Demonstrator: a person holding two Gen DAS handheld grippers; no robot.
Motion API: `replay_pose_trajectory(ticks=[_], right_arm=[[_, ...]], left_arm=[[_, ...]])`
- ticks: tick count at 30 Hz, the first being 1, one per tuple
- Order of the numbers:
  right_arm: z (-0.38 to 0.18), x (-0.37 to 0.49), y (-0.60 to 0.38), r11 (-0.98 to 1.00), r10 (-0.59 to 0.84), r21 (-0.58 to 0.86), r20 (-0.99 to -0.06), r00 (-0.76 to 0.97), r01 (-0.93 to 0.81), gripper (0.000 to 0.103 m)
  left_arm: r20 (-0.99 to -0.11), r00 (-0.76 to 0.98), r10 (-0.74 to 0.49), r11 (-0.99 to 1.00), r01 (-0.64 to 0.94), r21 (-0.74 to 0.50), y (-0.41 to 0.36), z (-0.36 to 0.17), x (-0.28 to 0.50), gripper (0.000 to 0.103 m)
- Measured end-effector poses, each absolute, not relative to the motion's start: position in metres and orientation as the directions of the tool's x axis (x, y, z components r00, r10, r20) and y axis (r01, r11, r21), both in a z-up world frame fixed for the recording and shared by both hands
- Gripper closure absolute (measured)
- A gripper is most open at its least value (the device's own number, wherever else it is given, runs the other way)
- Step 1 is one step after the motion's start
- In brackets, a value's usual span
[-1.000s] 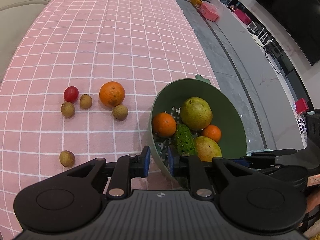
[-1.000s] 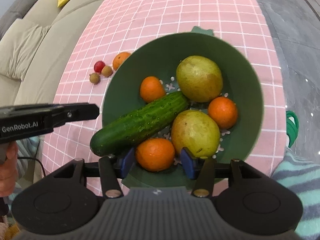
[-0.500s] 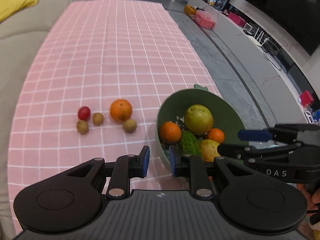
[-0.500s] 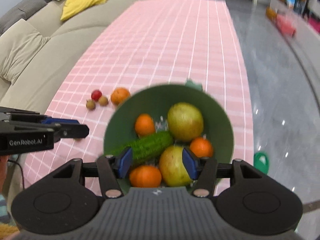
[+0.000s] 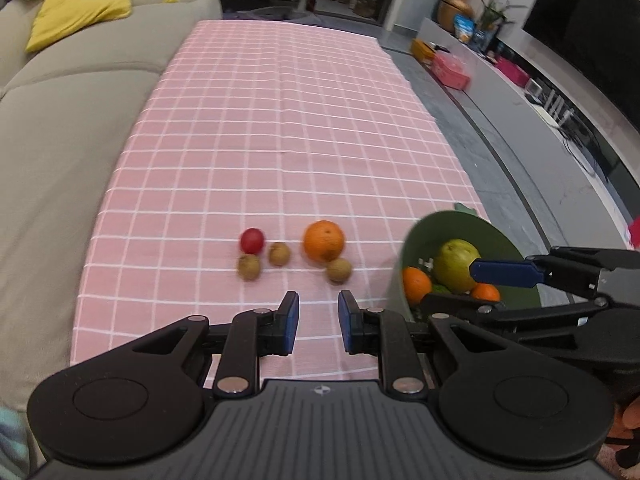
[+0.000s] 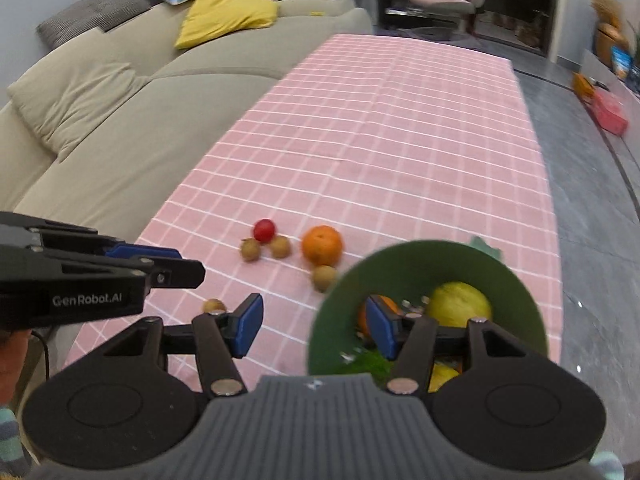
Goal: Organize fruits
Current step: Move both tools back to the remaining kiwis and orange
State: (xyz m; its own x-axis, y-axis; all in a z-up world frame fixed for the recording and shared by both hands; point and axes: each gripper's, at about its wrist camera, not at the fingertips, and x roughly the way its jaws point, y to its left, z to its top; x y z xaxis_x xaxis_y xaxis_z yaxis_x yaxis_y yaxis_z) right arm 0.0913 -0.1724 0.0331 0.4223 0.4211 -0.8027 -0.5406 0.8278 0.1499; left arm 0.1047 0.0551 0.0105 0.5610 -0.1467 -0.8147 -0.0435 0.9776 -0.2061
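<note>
A green bowl (image 5: pixel 500 240) (image 6: pixel 400 264) holds pears, oranges and a cucumber at the near right of the pink checked cloth. Loose on the cloth lie an orange (image 5: pixel 323 240) (image 6: pixel 322 245), a red fruit (image 5: pixel 252 240) (image 6: pixel 264 230) and several small brown fruits (image 5: pixel 339 270) (image 6: pixel 324 277). My left gripper (image 5: pixel 318 322) is slightly open and empty, held above the near cloth. My right gripper (image 6: pixel 314 328) is open and empty, pulled back above the bowl's near rim; it also shows in the left wrist view (image 5: pixel 508 274).
A beige sofa (image 6: pixel 100 120) with a yellow cushion (image 6: pixel 224 20) runs along the table's left. The floor (image 5: pixel 500 168) and a low TV cabinet (image 5: pixel 520 92) lie to the right. One brown fruit (image 6: pixel 213 305) lies near the cloth's front edge.
Both grippers have lifted and drawn back from the bowl. The left gripper's fingers have left the bowl rim. The right gripper has opened wider.
</note>
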Motion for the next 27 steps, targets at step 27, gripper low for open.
replay_pose_trajectory(ticks=[27], right_arm=[[-0.027,0.157,-0.096,0.653,0.355,0.012,-0.888,0.291,-0.758,0.056]], left_arm=[[-0.899,0.368,-0.237,0.933,-0.171,-0.316,0.101,-0.067,0.129,0.079]])
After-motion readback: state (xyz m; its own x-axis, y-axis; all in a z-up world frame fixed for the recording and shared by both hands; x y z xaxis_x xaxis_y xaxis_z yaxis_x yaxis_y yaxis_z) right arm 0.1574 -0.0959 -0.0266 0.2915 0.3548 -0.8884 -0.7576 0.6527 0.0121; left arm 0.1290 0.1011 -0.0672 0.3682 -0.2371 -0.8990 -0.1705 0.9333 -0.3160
